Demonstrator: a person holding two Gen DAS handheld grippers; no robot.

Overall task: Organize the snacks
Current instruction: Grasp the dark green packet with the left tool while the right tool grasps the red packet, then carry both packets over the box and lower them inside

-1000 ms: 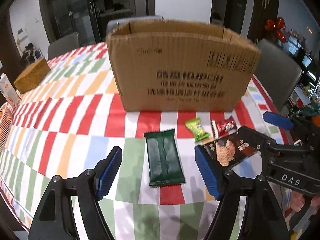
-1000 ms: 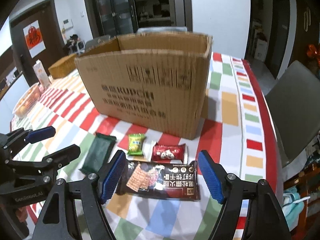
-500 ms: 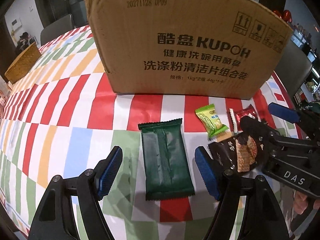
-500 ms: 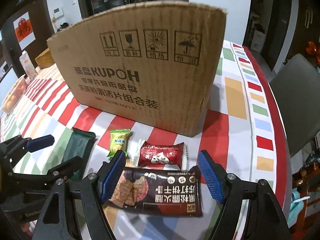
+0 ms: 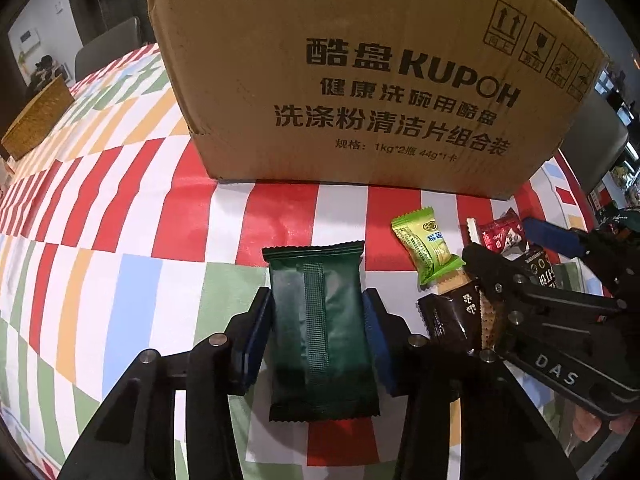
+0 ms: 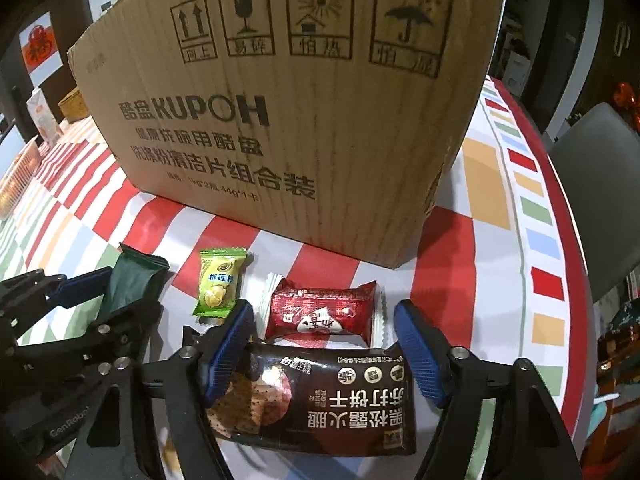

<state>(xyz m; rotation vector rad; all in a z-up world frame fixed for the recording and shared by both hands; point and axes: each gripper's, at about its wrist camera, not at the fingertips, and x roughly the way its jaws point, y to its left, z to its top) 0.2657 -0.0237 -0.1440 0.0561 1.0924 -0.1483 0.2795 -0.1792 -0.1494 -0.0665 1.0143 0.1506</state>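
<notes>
I've got the left gripper [image 5: 318,332] closing, its pads touching both long sides of the dark green packet [image 5: 320,332], near the table's [image 5: 120,200] front edge; right gripper [image 6: 320,354] closing around the brown cracker pack [image 6: 320,400], far pad not yet touching. Slick film could crumple or squirt out; the two grippers sit close enough to clash

cardboard box [image 5: 360,80] top cut off by frame, red packet [image 5: 500,234] partly hidden behind right gripper [image 5: 532,256]
</notes>
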